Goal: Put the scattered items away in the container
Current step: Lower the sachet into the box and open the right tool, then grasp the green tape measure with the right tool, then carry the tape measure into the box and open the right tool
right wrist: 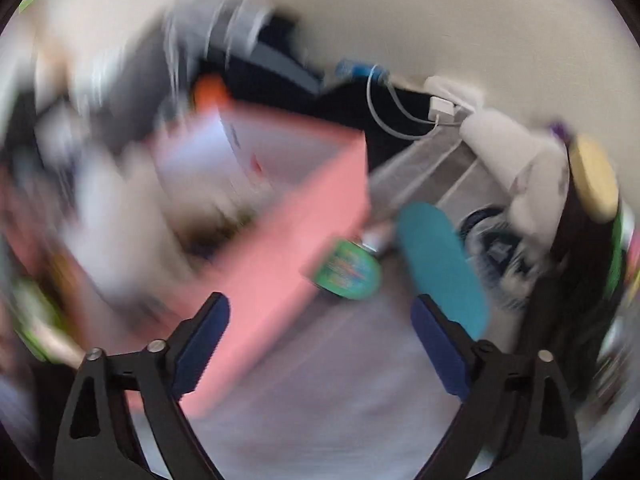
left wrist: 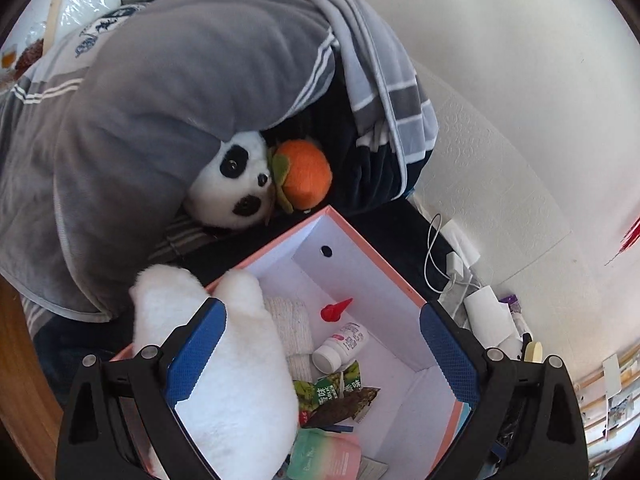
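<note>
Your left gripper (left wrist: 322,344) gapes above the pink cardboard box (left wrist: 372,256), a fluffy white plush (left wrist: 224,360) brushing its left finger, half inside the box. Your right gripper (right wrist: 320,338) is spread too, empty, beside the box in a blurred view.

Box (left wrist: 362,258) right half open; white plush (left wrist: 224,360) leftward

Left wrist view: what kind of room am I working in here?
Most likely a bedroom, probably on or beside a bed. A grey blanket is heaped behind the pink box, a panda plush lies tucked under it, and charger cables trail along the white wall.
</note>
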Demonstrator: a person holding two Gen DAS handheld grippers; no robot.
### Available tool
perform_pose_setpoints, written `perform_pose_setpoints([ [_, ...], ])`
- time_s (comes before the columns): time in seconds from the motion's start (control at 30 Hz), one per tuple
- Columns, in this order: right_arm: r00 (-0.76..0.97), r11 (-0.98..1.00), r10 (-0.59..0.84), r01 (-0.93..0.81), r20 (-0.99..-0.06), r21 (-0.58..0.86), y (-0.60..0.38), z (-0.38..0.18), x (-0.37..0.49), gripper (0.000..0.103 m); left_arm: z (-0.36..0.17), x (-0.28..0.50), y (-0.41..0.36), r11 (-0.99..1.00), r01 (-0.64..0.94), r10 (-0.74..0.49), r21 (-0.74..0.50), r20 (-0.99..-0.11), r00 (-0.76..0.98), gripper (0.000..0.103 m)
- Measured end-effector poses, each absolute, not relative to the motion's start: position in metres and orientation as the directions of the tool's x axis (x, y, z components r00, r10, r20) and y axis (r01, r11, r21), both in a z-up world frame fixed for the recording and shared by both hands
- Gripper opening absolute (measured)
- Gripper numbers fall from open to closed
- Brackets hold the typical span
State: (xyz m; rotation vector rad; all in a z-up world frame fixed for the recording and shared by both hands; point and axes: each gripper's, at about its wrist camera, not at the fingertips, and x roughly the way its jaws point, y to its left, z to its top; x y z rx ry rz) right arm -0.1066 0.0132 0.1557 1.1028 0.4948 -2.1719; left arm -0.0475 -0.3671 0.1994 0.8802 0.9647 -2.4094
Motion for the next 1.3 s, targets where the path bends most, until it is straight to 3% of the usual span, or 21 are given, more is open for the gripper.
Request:
perform_pose_setpoints([
  [0.1,-0.443,-0.518,-0.331,0.823,-0.833,-0.231,-0.006,0.13,-0.108,0.09,0.194,-0.054,-0.365,-0.663,0.568,-0.115,-0.488,-0.683,-0.721,0.098],
  [0.2,-0.434,-0.372,-0.325,0.875,-0.84,-0.308,-0.023,0.114,-0.121,0.089,0.195,-0.061,-0.363,-0.649,0.565,-0.103,-0.509,-0.678,-0.728,0.098],
  [0.3,-0.388,-0.287,-0.316,0.909,-0.866,-0.302,-0.039,0.095,-0.139,0.082,0.197,-0.071,-0.359,-0.656,0.562,-0.103,-0.504,-0.677,-0.728,0.098],
  [0.5,-0.333,-0.164,-0.299,0.941,-0.894,-0.295,-0.061,0.061,-0.151,0.078,0.197,-0.083,-0.352,-0.674,0.56,-0.105,-0.481,-0.688,-0.718,0.098],
  [0.53,-0.314,-0.168,-0.307,0.947,-0.898,-0.273,-0.061,0.06,-0.155,0.078,0.197,-0.085,-0.352,-0.674,0.561,-0.104,-0.482,-0.689,-0.717,0.098],
  [0.57,-0.309,-0.183,-0.302,0.947,-0.902,-0.263,-0.059,0.06,-0.158,0.061,0.197,-0.086,-0.351,-0.674,0.56,-0.103,-0.482,-0.69,-0.717,0.098],
  [0.73,-0.277,-0.328,-0.267,0.927,-0.923,-0.183,-0.029,0.065,-0.161,0.056,0.201,-0.09,-0.344,-0.688,0.54,-0.087,-0.484,-0.684,-0.724,0.098],
  [1.07,-0.208,-0.489,-0.398,0.872,-0.893,0.015,0.028,0.16,-0.068,0.056,0.204,-0.07,-0.362,-0.654,0.551,-0.09,-0.519,-0.67,-0.737,0.098],
  [1.3,-0.279,-0.485,-0.595,0.872,-0.754,0.06,-0.026,0.288,-0.027,0.056,0.203,-0.056,-0.38,-0.617,0.562,-0.088,-0.551,-0.661,-0.745,0.098],
])
